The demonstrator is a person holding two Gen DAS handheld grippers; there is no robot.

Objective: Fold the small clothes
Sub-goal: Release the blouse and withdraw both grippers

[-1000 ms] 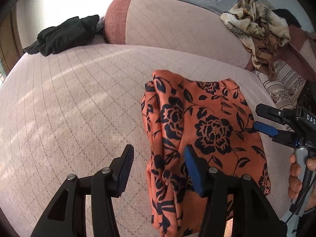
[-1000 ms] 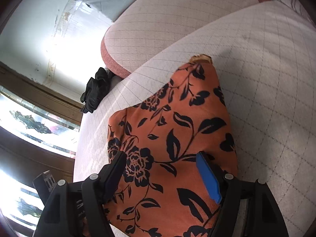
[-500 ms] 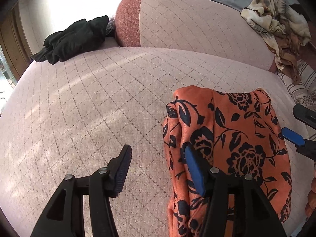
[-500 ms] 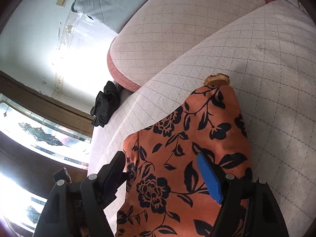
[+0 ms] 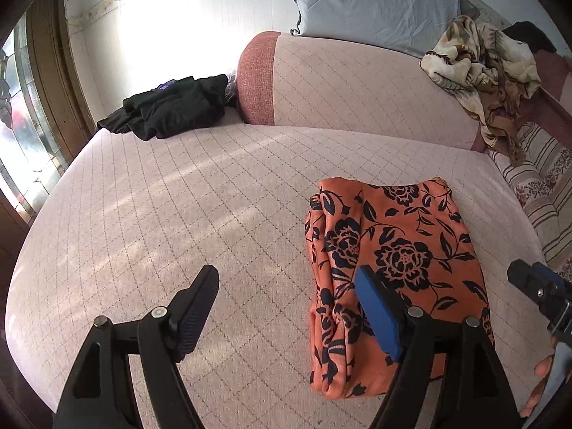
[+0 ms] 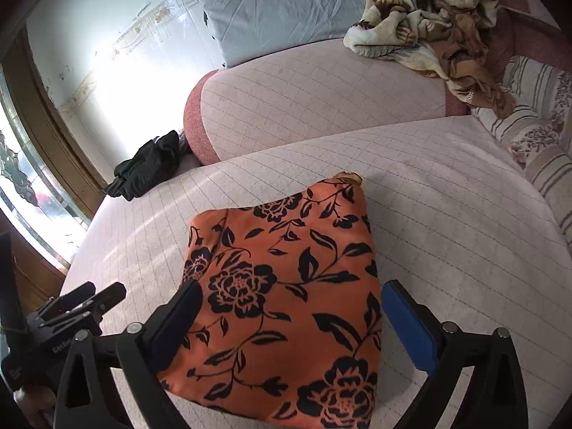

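An orange garment with a black flower print [image 5: 397, 250] lies folded into a compact rectangle on the pink quilted sofa seat [image 5: 178, 221]. It also shows in the right wrist view [image 6: 286, 293]. My left gripper [image 5: 286, 307] is open and empty, just left of the garment's near edge. My right gripper [image 6: 289, 318] is open and empty, above the garment's near part with one finger on each side. The right gripper [image 5: 536, 289] shows at the right edge of the left wrist view, and the left gripper [image 6: 71, 307] shows at the lower left of the right wrist view.
A black bundle of clothes [image 5: 171, 107] lies at the seat's far left corner. A pink bolster [image 5: 357, 85] runs along the back, with a grey pillow [image 5: 371, 3] behind it. A crumpled cream and brown cloth [image 5: 486, 68] and a striped cushion [image 5: 536, 186] lie at the right.
Both grippers have drawn back and up from the folded garment, which now lies flat and further away. Both stay open.
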